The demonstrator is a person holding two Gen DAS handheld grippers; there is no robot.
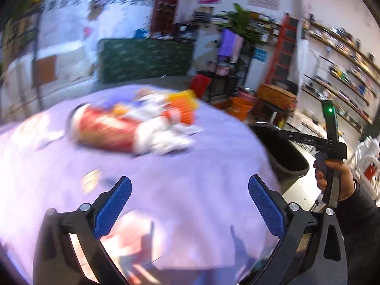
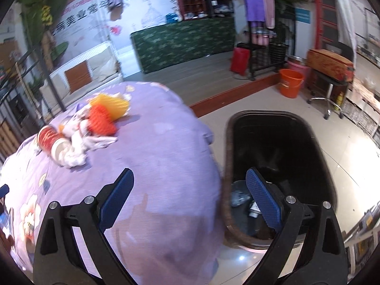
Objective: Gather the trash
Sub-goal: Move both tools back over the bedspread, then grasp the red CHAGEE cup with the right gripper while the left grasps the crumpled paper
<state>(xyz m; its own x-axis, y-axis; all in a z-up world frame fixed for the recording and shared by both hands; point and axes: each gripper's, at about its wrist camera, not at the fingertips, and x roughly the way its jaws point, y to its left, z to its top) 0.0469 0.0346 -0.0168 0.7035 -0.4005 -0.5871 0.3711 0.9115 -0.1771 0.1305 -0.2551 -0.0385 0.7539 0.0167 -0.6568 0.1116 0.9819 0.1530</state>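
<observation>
A heap of trash lies on the purple cloth-covered table (image 1: 180, 180): a red paper cup (image 1: 104, 130) on its side, crumpled white tissues (image 1: 163, 140) and orange and yellow foam netting (image 1: 182, 106). The same red cup (image 2: 51, 142), white tissues (image 2: 78, 152) and orange netting (image 2: 102, 121) show at the left of the right wrist view. My left gripper (image 1: 190, 204) is open over bare cloth, short of the heap. My right gripper (image 2: 190, 199) is open, straddling the table edge and the black bin (image 2: 308, 142), which holds some crumpled trash (image 2: 239, 194).
The black bin (image 1: 285, 156) stands on the tiled floor right of the table. A hand (image 1: 332, 178) holds the other gripper's handle above it. An orange bucket (image 2: 291, 82), a red bag, a green-covered counter (image 2: 182, 40) and shelves lie beyond.
</observation>
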